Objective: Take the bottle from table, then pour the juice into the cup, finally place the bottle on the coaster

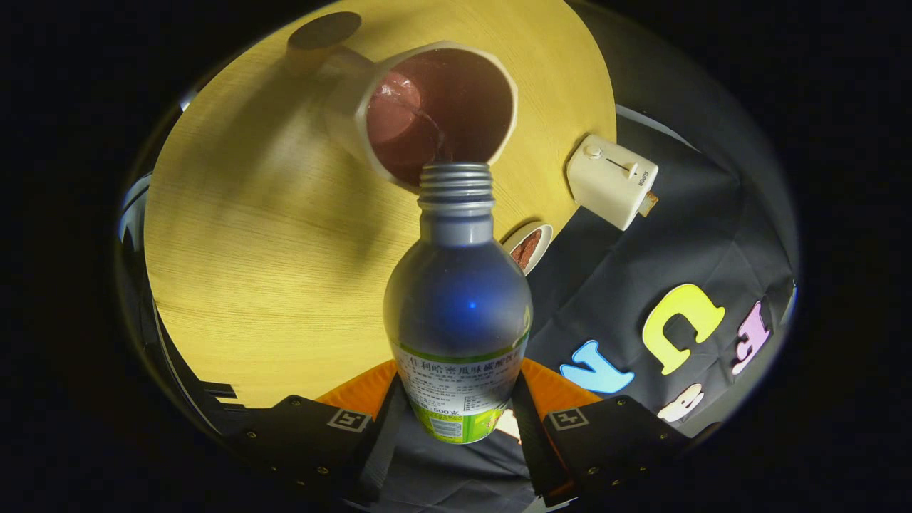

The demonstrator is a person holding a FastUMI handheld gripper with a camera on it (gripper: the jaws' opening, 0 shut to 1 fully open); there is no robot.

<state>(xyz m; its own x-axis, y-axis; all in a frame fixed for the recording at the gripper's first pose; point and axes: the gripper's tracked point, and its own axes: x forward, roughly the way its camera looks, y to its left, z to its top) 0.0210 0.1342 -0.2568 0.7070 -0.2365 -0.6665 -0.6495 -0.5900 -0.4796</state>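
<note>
Item: bottle (457,299), cap off, clamped between the fingers (524,410) of the gripper (456,420) and tipped so its mouth meets the rim of the cup (445,107). Pickup done; pour under way (liquid visible inside the cup). Outstanding: righting the bottle, setting it on the dark round coaster (324,30) beyond the cup on the wooden surface (249,285).
</note>
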